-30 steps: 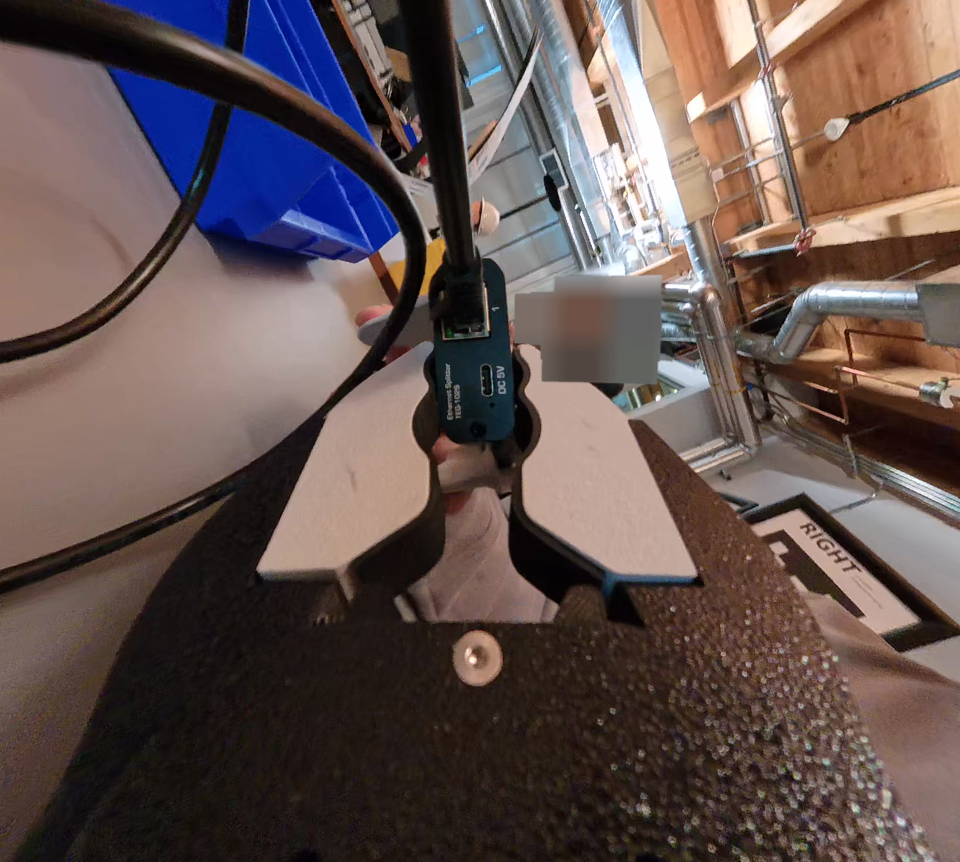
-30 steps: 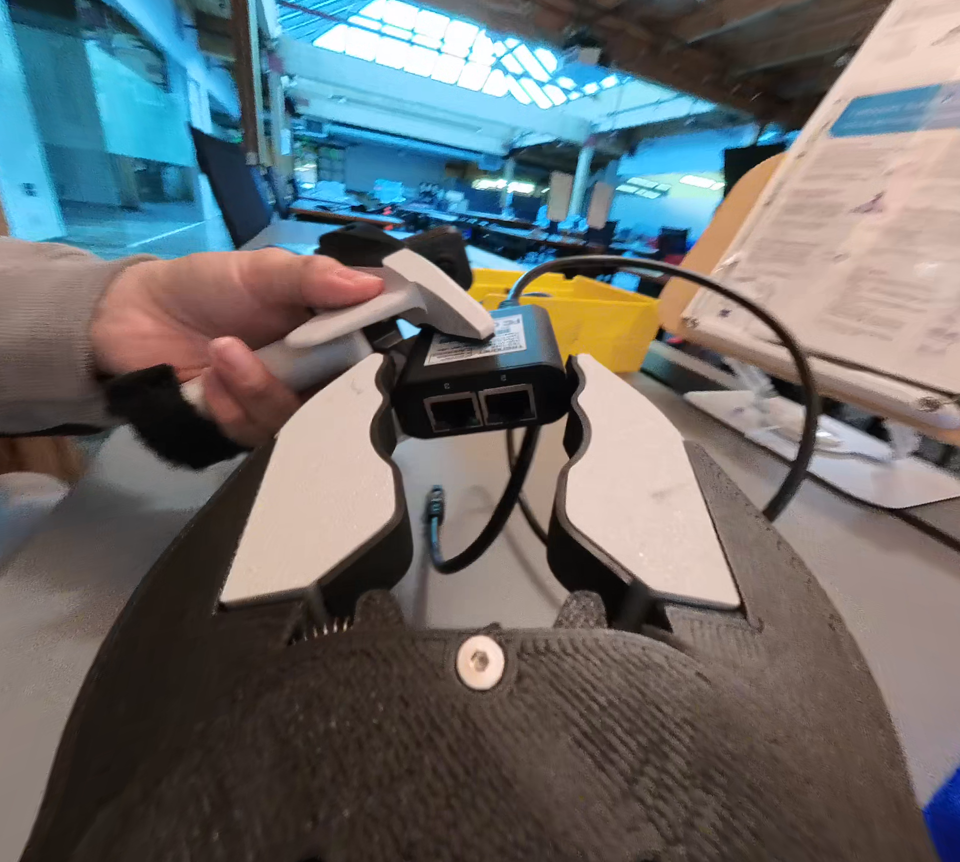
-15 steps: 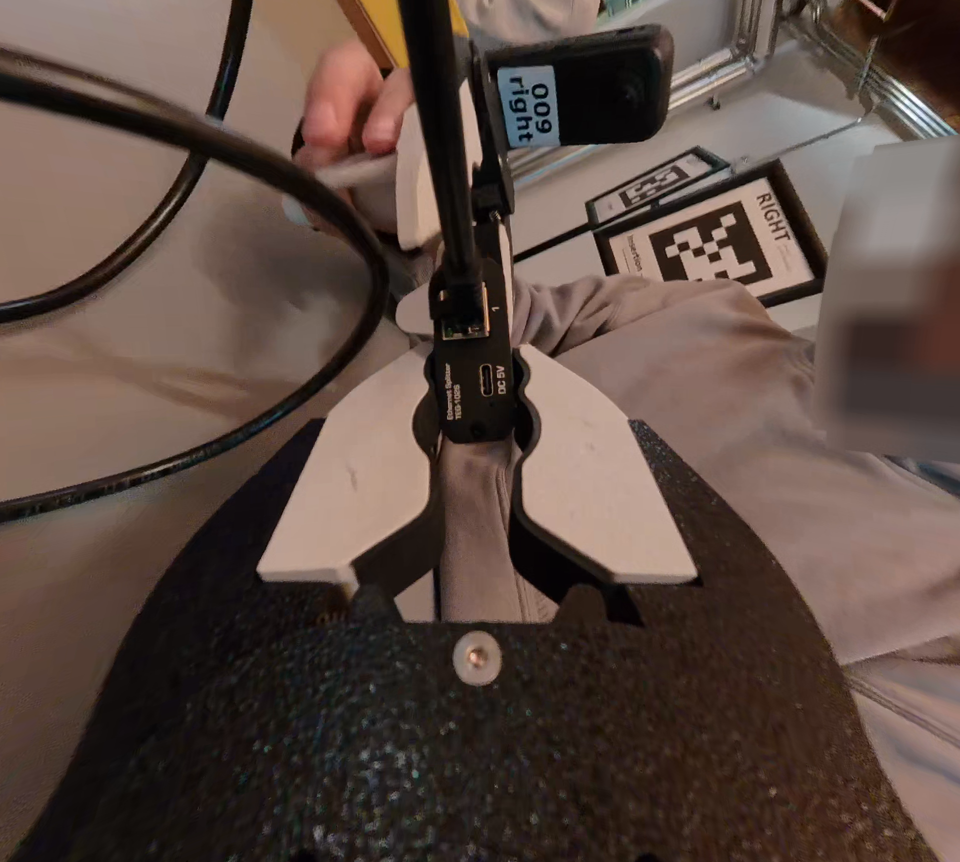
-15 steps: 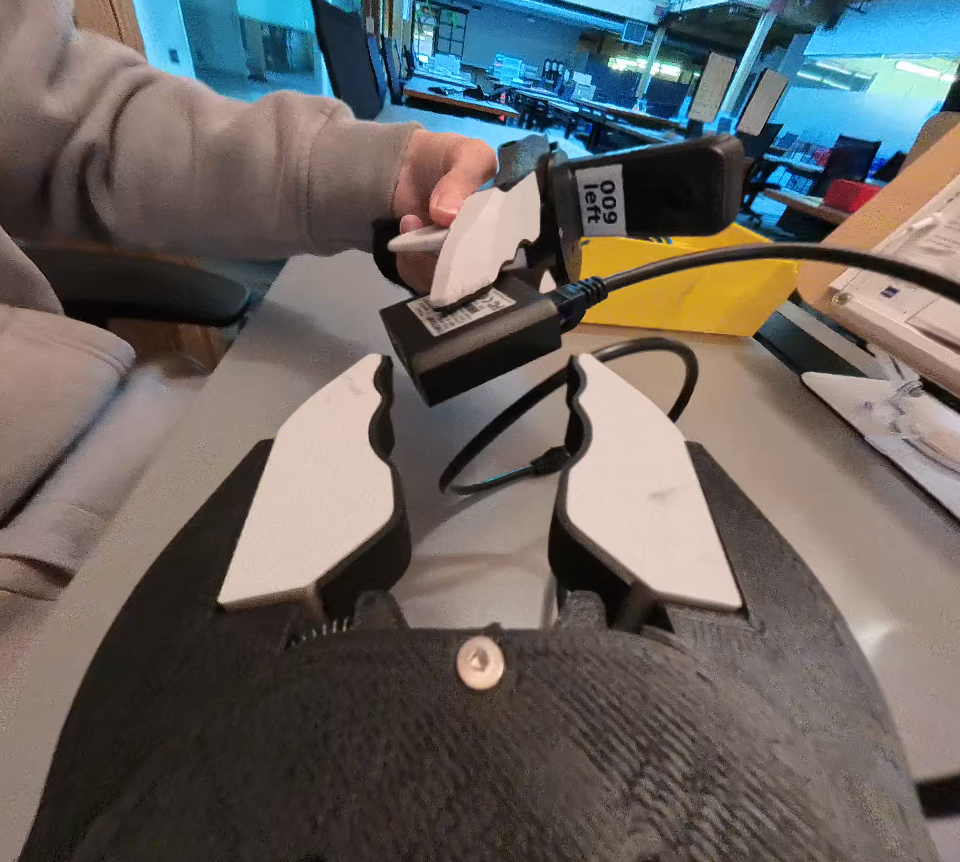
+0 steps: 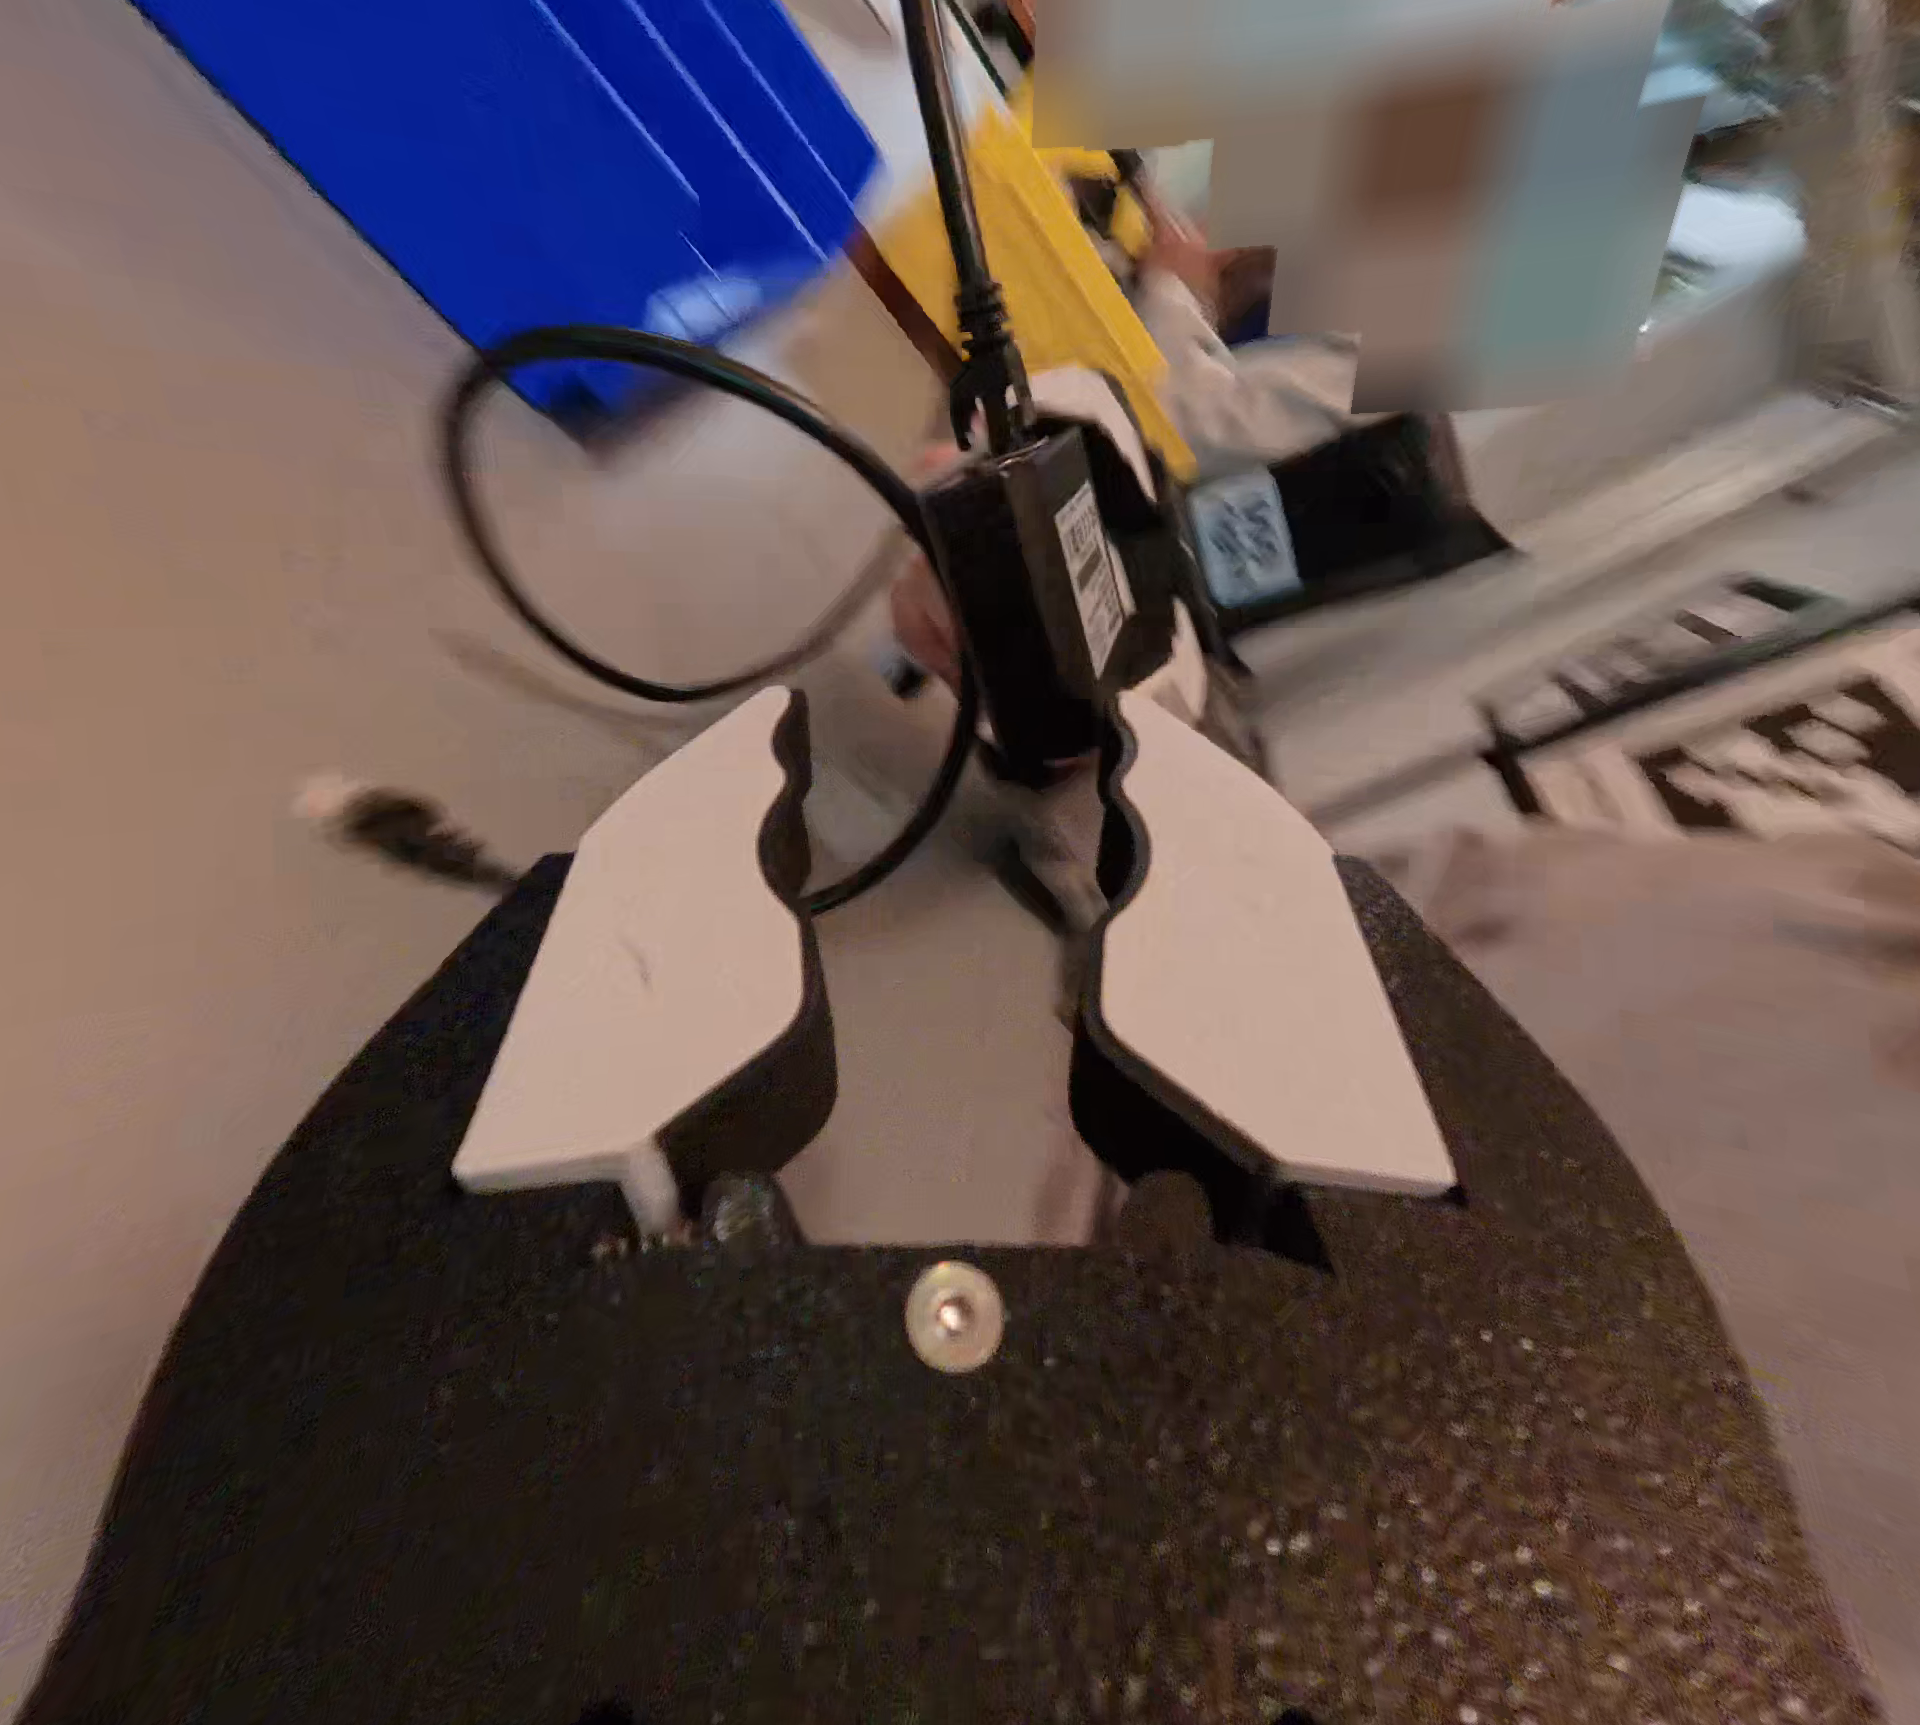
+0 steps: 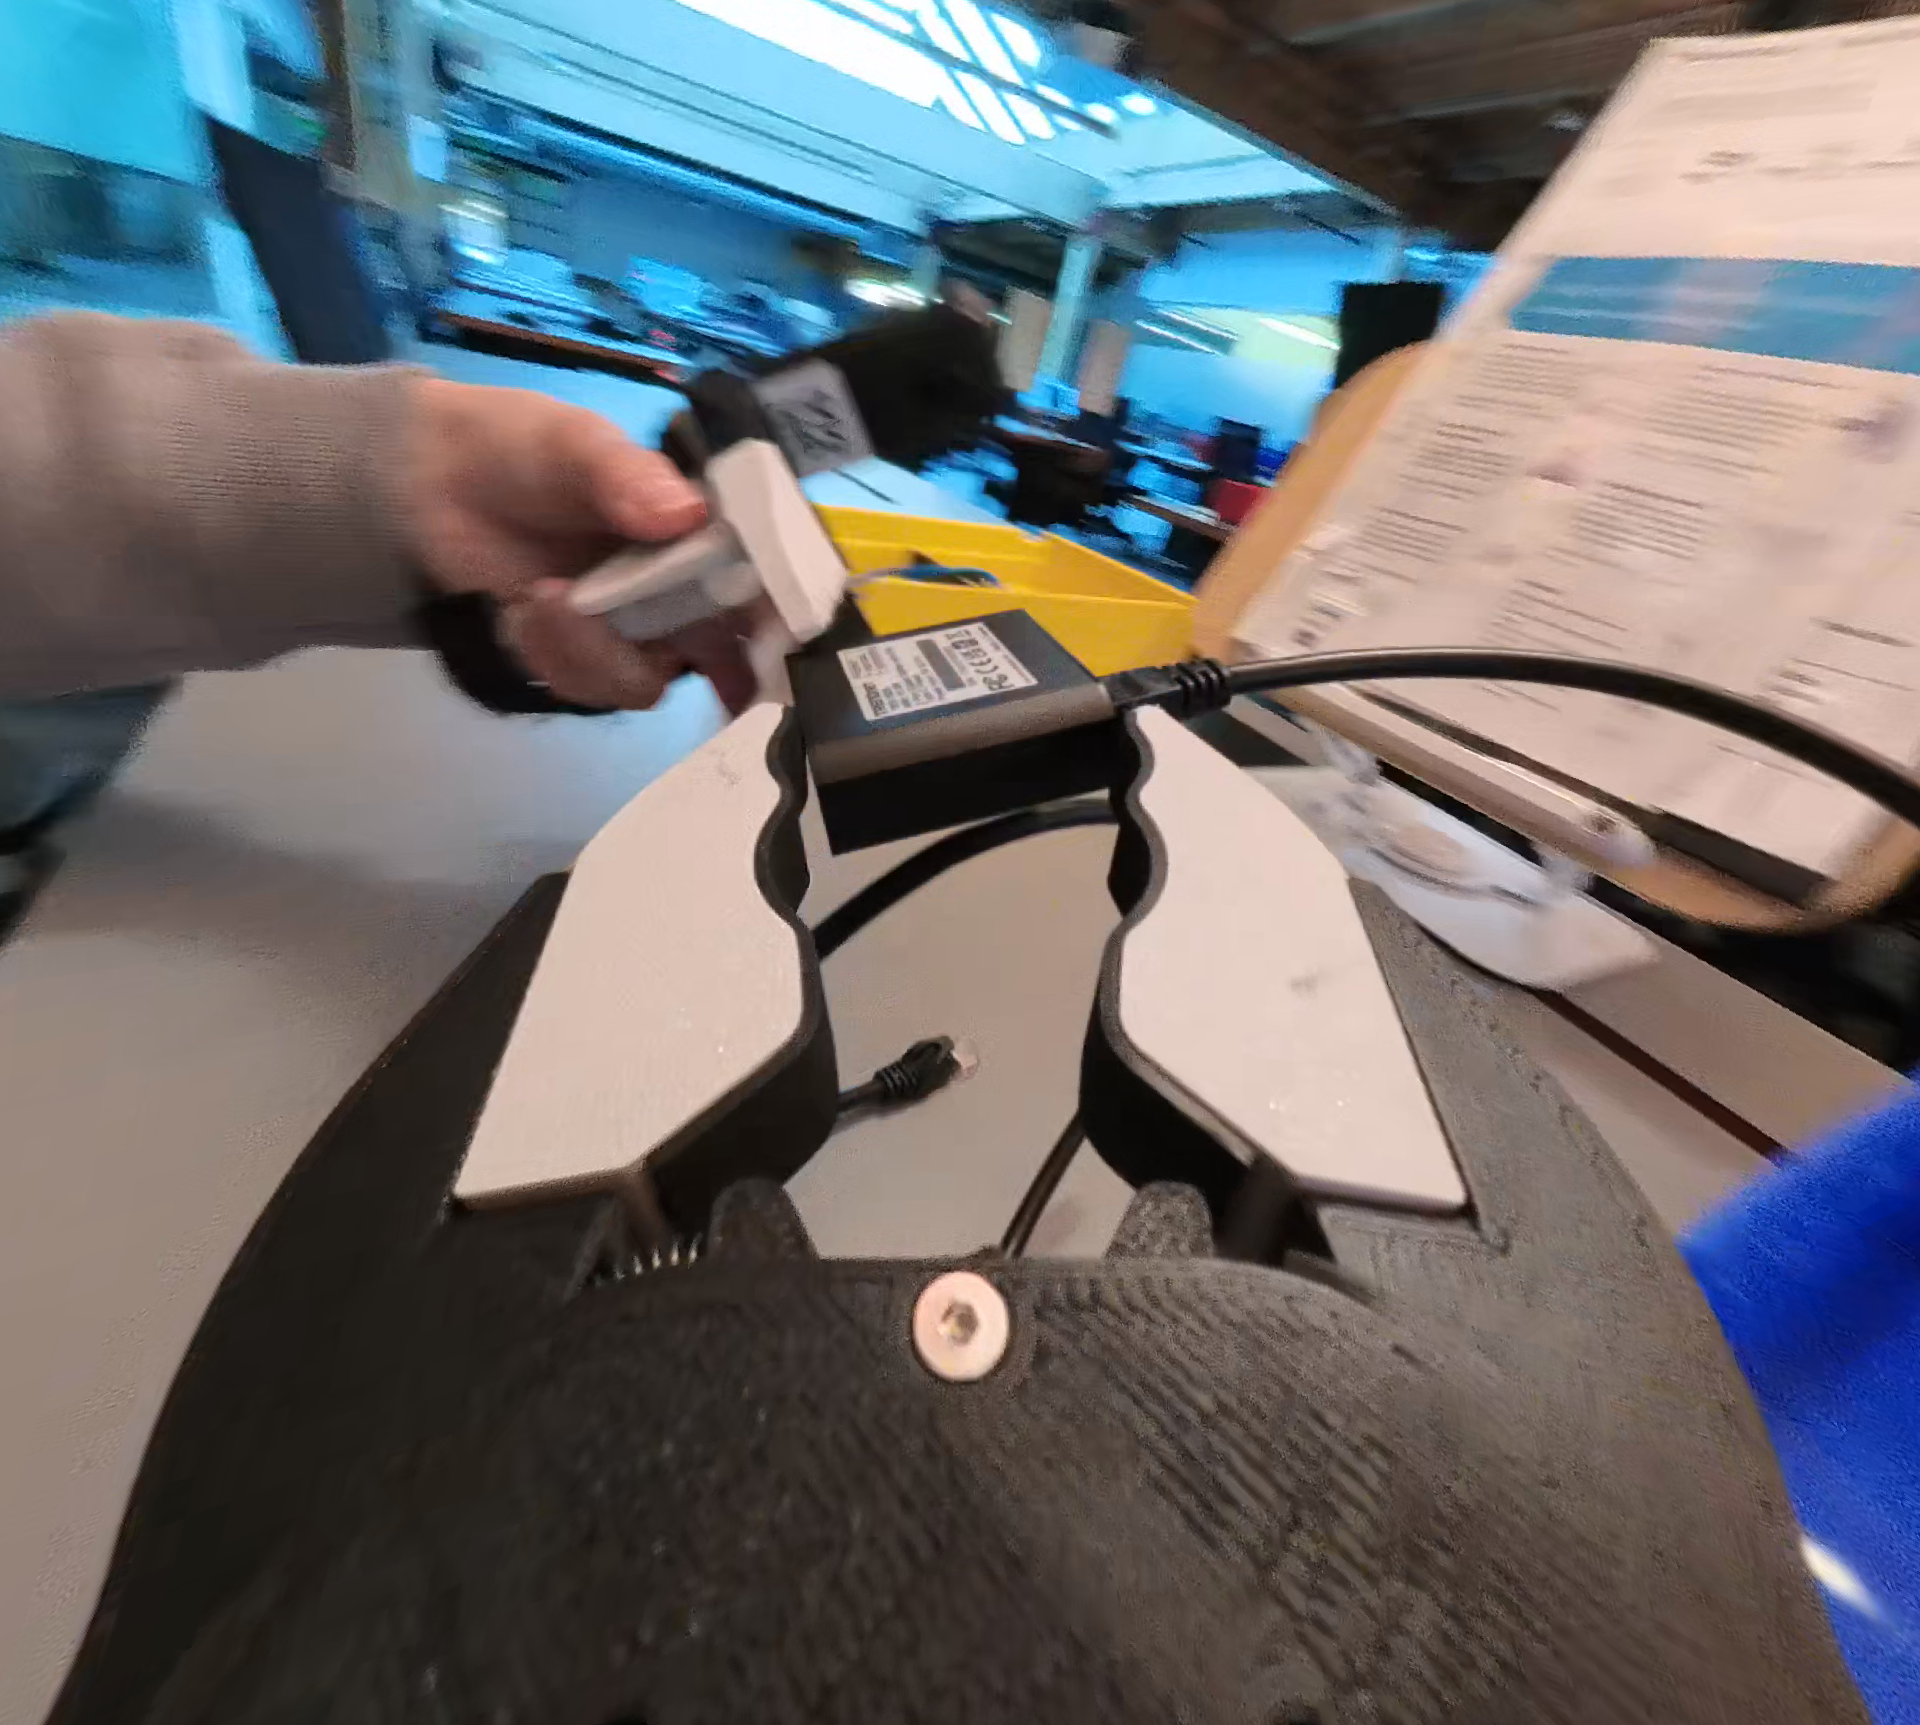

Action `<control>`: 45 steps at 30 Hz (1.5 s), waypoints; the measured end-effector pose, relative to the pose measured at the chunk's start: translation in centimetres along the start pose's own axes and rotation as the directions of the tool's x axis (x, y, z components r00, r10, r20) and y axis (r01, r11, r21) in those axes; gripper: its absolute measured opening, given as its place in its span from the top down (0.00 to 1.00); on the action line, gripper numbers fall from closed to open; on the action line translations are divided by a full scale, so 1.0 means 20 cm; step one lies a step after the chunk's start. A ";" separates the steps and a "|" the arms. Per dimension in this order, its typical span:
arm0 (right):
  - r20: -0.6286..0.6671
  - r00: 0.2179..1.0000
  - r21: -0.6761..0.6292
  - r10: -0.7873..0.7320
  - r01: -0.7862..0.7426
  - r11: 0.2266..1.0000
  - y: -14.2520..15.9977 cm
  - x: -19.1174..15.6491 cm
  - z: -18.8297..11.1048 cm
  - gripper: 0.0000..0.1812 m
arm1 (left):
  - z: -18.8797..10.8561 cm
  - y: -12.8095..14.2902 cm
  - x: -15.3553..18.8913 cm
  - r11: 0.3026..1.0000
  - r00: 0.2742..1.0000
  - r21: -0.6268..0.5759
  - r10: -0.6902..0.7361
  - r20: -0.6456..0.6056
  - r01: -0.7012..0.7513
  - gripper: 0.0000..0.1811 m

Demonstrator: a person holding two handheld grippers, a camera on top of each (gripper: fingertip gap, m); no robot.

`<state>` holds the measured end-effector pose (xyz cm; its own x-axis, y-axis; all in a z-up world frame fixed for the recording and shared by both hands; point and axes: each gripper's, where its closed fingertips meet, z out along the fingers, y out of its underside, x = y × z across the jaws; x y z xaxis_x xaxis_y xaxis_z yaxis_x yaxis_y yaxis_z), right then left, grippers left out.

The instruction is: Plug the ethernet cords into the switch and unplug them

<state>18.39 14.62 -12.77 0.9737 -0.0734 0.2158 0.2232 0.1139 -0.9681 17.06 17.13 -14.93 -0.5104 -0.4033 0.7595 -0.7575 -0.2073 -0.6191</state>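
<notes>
The black switch [image 6: 935,688] hangs above the table between my right gripper's [image 6: 956,725] fingertips, which touch both its ends. A black ethernet cord [image 6: 1455,667] is plugged into its right end and runs off right. In the left wrist view the switch [image 5: 1039,595] stands on end just past my left gripper [image 5: 951,725], whose jaws are wide apart and empty. The left gripper's white finger [image 6: 779,543] sits by the switch's left end. A second, loose ethernet plug [image 6: 925,1067] lies on the table under the switch; it also shows, blurred, in the left wrist view [image 5: 395,828].
A blue bin [image 5: 468,65] stands on the table; its corner shows at lower right of the right wrist view [image 6: 1818,1363]. A yellow bin [image 6: 997,563] sits behind the switch. A board with printed sheets [image 6: 1610,480] leans at the right. A person's hand [image 6: 540,512] holds the left gripper. The tips of one gripper are about 4 cm away from the tips of the other.
My left gripper has opened and let go of the switch, backing off a little. The right gripper has closed in around the switch's ends. Both views are blurred by motion.
</notes>
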 end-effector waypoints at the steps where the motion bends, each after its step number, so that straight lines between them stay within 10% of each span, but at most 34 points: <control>1: -0.067 0.998 -0.025 -0.020 0.019 1.000 0.01 0.04 0.00 0.69 | -0.01 -0.03 -0.02 0.995 0.997 0.084 0.039 0.070 -0.045 0.71; 11: -0.149 0.987 -0.017 -0.062 0.061 0.998 0.04 0.01 0.07 0.69 | 0.11 -0.03 0.04 0.927 0.970 0.306 -0.169 -0.174 0.216 0.87; 17: 0.229 0.973 -0.110 -0.010 0.036 0.993 -0.01 -0.15 -0.03 0.68 | -0.05 0.05 -0.09 0.985 0.975 -0.030 -0.172 -0.144 0.169 0.87; 26: 0.110 0.930 -0.159 -0.350 0.364 0.918 -0.25 -0.19 0.02 0.46 | -0.15 0.26 -0.12 0.799 0.997 -0.598 -0.042 0.061 0.070 0.87; 36: 0.359 0.931 -0.149 -0.067 0.128 0.980 0.11 -0.30 0.03 0.62 | -0.05 0.22 0.12 0.751 0.943 -0.660 -0.208 -0.262 -0.018 0.87; 45: 0.293 0.956 -0.052 0.015 0.000 0.999 0.17 -0.24 0.04 0.67 | 0.01 0.22 0.05 0.807 0.867 -0.576 -0.373 -0.329 0.129 0.87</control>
<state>14.46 16.15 -16.93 0.9478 0.2217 0.2292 0.2209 0.0620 -0.9733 13.28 15.59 -16.93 -0.2937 0.0208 0.9557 -0.9119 0.2936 -0.2866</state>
